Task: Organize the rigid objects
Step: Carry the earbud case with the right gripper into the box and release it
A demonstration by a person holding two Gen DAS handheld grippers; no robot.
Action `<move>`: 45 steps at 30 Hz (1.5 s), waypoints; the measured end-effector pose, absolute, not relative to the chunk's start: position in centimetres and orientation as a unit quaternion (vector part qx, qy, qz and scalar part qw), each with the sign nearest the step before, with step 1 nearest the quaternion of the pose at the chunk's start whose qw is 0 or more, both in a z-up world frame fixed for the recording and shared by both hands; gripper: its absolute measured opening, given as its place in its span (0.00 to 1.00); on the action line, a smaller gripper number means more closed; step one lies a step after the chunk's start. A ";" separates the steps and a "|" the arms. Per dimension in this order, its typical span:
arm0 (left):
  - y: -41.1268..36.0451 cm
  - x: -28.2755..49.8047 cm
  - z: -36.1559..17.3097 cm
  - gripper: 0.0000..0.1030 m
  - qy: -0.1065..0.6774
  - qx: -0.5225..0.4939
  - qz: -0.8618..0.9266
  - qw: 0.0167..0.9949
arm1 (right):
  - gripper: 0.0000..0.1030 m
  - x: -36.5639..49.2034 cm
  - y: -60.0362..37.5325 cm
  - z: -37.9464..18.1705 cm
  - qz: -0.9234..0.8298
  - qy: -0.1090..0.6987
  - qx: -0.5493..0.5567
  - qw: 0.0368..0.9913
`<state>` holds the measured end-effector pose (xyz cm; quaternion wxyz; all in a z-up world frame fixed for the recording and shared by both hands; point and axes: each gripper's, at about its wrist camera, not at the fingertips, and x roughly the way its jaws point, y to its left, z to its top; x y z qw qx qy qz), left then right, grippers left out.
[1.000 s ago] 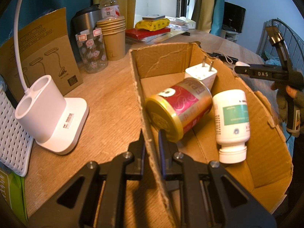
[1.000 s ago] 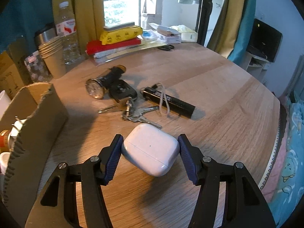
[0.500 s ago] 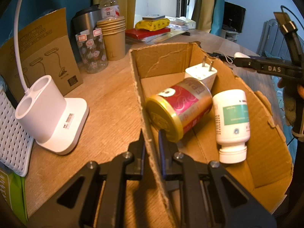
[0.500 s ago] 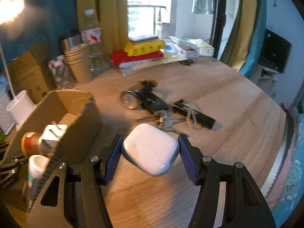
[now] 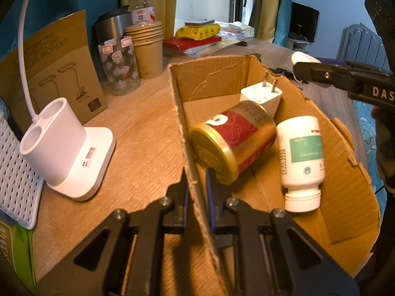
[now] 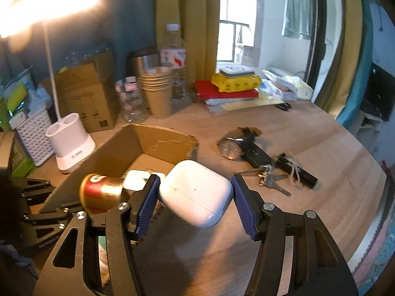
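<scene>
1. Cardboard, torn and brown: the open box (image 5: 350,162) sits on the wooden table (image 5: 138,128), and the left tongs (image 5: 197,192) are clenched on its near side wall, one finger outside and one inside.
2. Inside the box lie three things: a red-and-gold tin (image 5: 234,145) on its side, a white pill bottle (image 5: 301,157) on its side just beside the tin with its cap towards the camera, and a white plug adapter (image 5: 261,96) behind the tin, prongs pointing up.
3. The right tongs (image 6: 195,199) grip a white earbud case (image 6: 196,193) between their blue pads (image 6: 148,204), the case tilted and held in the air over the box's right edge.
4. In the left wrist view, the right tongs come in from the right above the box's far corner, with the case only partly visible past their tip.
5. On the table to the right of the box lie a flashlight (image 6: 234,144), a bunch of keys (image 6: 269,177) and a black stick with a cord (image 6: 298,172), close together.
6. To the left of the box stands a white lamp base (image 5: 66,150), with a white perforated basket (image 5: 14,172) beside it.
7. Behind the box are a stack of paper cups (image 5: 148,49), a patterned clear jar (image 5: 121,69) and a water bottle (image 5: 142,7).
</scene>
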<state>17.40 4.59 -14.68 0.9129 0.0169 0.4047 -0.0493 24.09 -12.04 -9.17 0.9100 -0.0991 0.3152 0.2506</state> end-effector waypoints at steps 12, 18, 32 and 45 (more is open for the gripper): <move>4.6 17.4 -14.7 0.13 0.405 0.017 -0.049 0.913 | 0.61 22.7 -8.4 -8.4 0.292 0.300 -0.121 0.900; 4.6 17.4 -14.7 0.13 0.405 0.017 -0.049 0.913 | 0.61 22.3 -6.4 -8.0 0.310 0.291 -0.136 0.895; 4.6 17.4 -14.7 0.13 0.405 0.017 -0.049 0.913 | 0.61 23.3 -3.6 -8.9 0.334 0.301 -0.152 0.880; 4.5 17.4 -14.8 0.14 0.404 0.018 -0.049 0.913 | 0.61 24.7 -2.2 -10.8 0.352 0.360 -0.176 0.846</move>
